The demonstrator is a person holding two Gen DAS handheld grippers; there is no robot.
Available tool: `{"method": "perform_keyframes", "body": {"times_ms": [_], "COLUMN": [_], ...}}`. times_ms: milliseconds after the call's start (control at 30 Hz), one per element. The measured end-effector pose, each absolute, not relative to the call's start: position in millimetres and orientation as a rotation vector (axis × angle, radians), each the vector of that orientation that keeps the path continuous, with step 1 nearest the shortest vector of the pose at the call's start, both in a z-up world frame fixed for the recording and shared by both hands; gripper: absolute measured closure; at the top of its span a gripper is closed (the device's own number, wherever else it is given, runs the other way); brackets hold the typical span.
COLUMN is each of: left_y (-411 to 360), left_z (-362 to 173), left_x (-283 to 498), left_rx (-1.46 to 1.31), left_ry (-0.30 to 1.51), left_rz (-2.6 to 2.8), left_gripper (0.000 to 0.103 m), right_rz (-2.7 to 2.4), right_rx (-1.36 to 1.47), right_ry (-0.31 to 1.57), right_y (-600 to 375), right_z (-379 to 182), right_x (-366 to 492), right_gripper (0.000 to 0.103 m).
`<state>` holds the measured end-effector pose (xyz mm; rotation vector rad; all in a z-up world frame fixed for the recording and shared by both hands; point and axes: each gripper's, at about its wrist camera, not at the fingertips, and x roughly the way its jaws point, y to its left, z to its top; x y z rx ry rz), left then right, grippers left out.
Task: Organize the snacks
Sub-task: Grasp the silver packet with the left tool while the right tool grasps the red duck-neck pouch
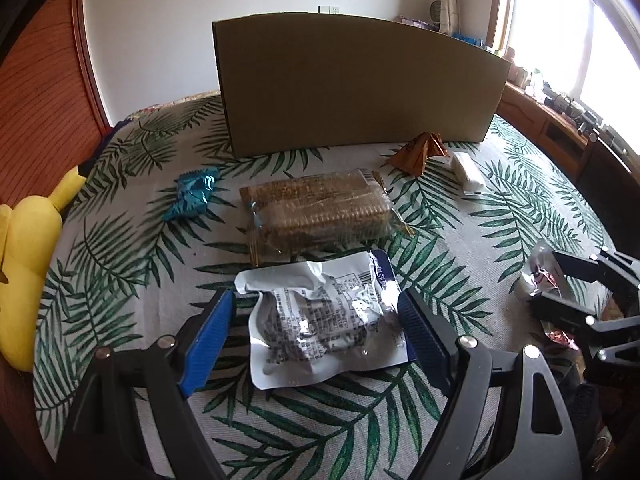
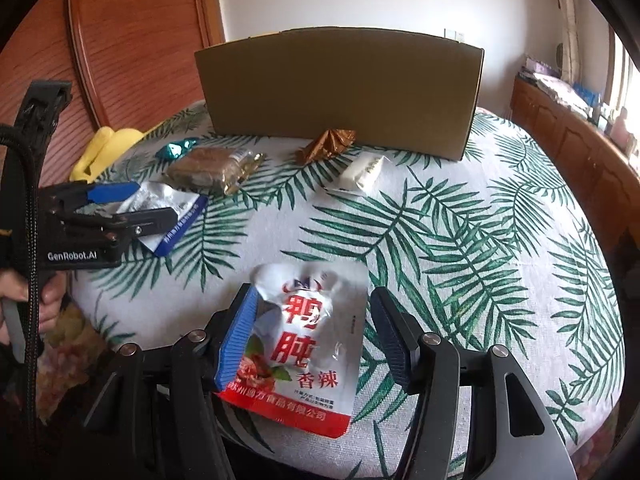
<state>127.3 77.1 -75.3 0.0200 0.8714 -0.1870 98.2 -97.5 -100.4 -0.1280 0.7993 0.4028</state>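
Left tongs [image 1: 316, 340] wide, straddling the silver pouch [image 1: 320, 320] flat on the leaf-print bench [image 1: 460, 232]; neither pad visibly pressing. Right tongs [image 2: 316, 344] half-spread over the red-lettered pouch [image 2: 308, 352], left pad at its edge, right pad clear; no grip yet. Both pouches running lengthwise away from the tongs, toward the cardboard box [image 1: 360, 84] standing well beyond. One pouch per hand.

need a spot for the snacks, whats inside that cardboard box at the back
Cannot be seen. The cardboard box shows only its plain front wall in both views, which hides the inside. In front of it lies a brown foil snack.
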Motion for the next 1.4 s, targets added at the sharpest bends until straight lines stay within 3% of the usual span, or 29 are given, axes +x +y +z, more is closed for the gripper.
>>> {"method": "perform_keyframes", "body": {"times_ms": [333, 567, 733, 800, 1033, 1133, 1400], "left_y": [68, 66, 70, 75, 76, 76, 84], "left_z": [-80, -80, -77, -75, -72, -67, -47], "left_x": [131, 130, 126, 125, 120, 116, 112], "left_rx": [0.051, 0.051, 0.025, 0.005, 0.003, -0.007, -0.053], "left_ry": [0.872, 0.874, 0.85, 0.837, 0.834, 0.808, 0.756], "left_rz": [-0.176, -0.175, -0.18, -0.167, -0.194, -0.198, -0.215], "left_gripper": [0.014, 0.015, 0.031, 0.045, 0.046, 0.051, 0.081], "right_rz": [0.385, 0.383, 0.39, 0.4, 0.423, 0.429, 0.467], "right_rx": [-0.171, -0.19, -0.198, -0.201, -0.209, -0.212, -0.229], "right_ry": [0.762, 0.744, 0.742, 0.746, 0.758, 0.758, 0.769], "right_y": [-93, -92, -91, -91, -92, -92, -93], "right_z": [-107, -109, -109, -109, -108, -108, -106], "right_x": [92, 89, 89, 90, 92, 93, 94], "right_gripper": [0.04, 0.04, 0.04, 0.04, 0.039, 0.039, 0.046]}}
